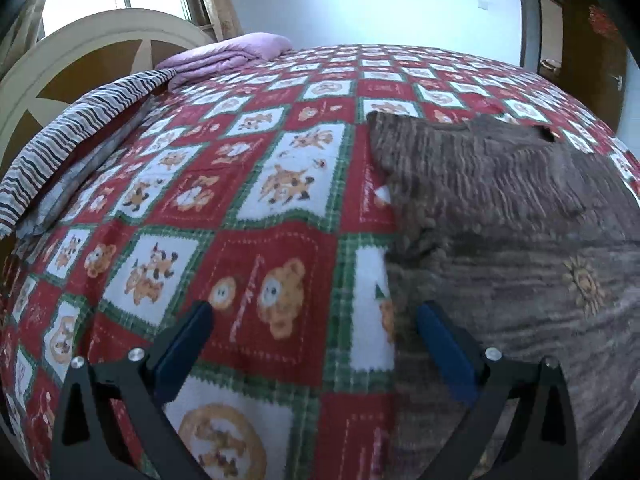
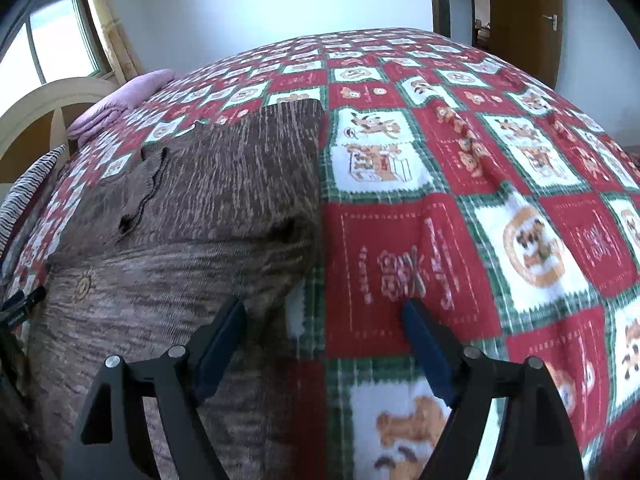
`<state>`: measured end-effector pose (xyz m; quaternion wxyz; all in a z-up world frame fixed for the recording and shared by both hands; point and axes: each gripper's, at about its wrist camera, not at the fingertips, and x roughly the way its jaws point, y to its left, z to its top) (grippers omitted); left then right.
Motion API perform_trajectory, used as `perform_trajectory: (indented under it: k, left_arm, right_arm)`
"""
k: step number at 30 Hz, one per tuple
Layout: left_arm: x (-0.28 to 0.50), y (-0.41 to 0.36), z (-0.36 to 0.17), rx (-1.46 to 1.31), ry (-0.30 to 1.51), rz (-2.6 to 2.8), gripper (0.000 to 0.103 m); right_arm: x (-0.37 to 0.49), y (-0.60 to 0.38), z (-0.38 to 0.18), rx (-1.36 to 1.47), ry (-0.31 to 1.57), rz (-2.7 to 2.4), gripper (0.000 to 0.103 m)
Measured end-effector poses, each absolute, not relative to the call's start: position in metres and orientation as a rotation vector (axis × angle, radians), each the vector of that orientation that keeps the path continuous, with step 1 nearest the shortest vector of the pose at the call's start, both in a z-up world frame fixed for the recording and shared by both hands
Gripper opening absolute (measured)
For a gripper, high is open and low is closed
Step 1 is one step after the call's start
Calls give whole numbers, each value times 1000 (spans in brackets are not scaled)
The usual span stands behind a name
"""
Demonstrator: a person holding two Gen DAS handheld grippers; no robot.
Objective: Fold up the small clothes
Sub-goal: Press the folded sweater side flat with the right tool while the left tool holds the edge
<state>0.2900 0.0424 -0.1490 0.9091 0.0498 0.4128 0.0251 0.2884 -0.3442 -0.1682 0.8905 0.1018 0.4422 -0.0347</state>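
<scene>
A brown knit garment (image 1: 512, 232) with a small sun emblem lies spread on a red, green and white teddy-bear blanket (image 1: 248, 208); both its sleeves are folded in over the body. My left gripper (image 1: 314, 316) is open and empty, low over the garment's left edge, its right finger above the cloth. In the right wrist view the same garment (image 2: 192, 216) fills the left half. My right gripper (image 2: 324, 316) is open and empty, straddling the garment's right edge, its left finger above the cloth. The left gripper's tip (image 2: 20, 304) shows at the far left.
A folded lilac cover (image 1: 232, 54) and a striped pillow (image 1: 72, 132) lie by the curved headboard (image 1: 80, 52) at the far left. A window is behind it. A wooden door (image 2: 524, 12) stands at the far right. The blanket (image 2: 500, 200) stretches right of the garment.
</scene>
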Motion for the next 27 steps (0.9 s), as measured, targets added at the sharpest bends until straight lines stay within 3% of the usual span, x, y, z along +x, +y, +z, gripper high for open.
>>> perform_trajectory:
  k: [16, 27]
  left_arm:
    - [206, 61, -136, 165, 801, -54, 103]
    - [154, 65, -139, 103, 865, -166, 101]
  right_arm:
    - [227, -318, -163, 235, 968, 12, 81]
    - [186, -305, -167, 250, 978, 37, 81]
